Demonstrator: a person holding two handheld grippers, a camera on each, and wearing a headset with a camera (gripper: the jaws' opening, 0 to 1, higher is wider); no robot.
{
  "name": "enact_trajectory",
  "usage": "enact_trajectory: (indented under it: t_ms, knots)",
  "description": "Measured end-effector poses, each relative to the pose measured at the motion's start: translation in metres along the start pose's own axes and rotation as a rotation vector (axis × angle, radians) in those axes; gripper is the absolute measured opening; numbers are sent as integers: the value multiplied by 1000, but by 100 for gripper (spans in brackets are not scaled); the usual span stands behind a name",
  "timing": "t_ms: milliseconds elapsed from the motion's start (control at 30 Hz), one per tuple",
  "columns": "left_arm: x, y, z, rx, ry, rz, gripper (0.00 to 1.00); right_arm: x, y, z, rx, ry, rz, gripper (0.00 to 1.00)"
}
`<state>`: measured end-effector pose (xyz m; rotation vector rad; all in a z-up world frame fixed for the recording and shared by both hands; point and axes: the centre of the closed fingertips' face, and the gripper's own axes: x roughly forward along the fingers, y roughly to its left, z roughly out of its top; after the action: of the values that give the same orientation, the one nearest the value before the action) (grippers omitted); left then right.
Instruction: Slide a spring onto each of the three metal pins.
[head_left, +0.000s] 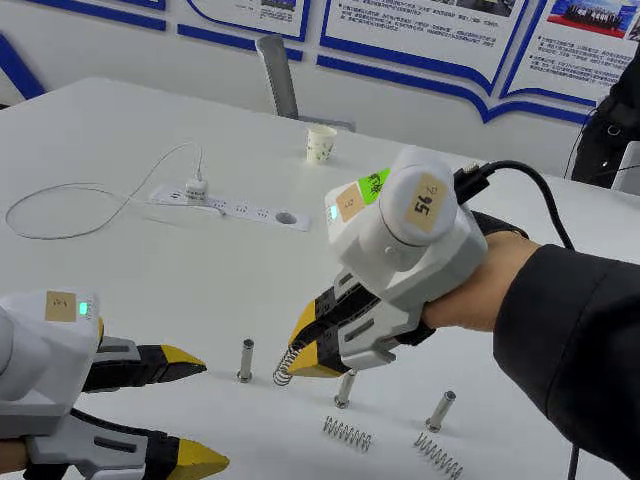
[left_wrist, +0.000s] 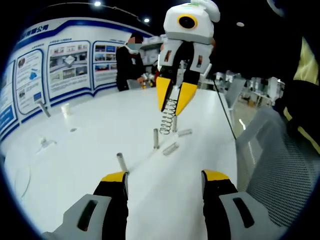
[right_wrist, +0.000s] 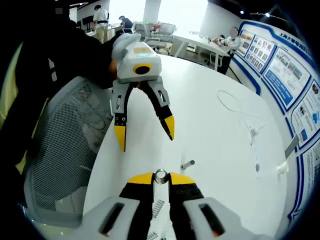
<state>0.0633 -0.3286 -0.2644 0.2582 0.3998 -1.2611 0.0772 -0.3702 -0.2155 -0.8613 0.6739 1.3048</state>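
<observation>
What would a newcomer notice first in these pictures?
The right claw stands out first. It is shut on a spring that hangs low between two of the three pins near the front of the table. Next come the left claw, open and empty at the bottom left, and two loose springs lying by the right-hand pins.

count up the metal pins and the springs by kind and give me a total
metal pin: 3, all standing on the table, none with a spring on it yet
spring: 3, two lying on the table, one held in the right gripper
total: 6
</observation>
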Motion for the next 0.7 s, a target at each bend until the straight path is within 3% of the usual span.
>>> enact_trajectory:
  t_ms: [400, 700]
  knots:
    - [-9, 3, -4, -35, -11, 21, 73, 0, -24, 7, -27, 18, -19, 12]
    - [-11, 4, -9, -58, -14, 34, 77, 9, -39, 6, -42, 53, -11, 12]
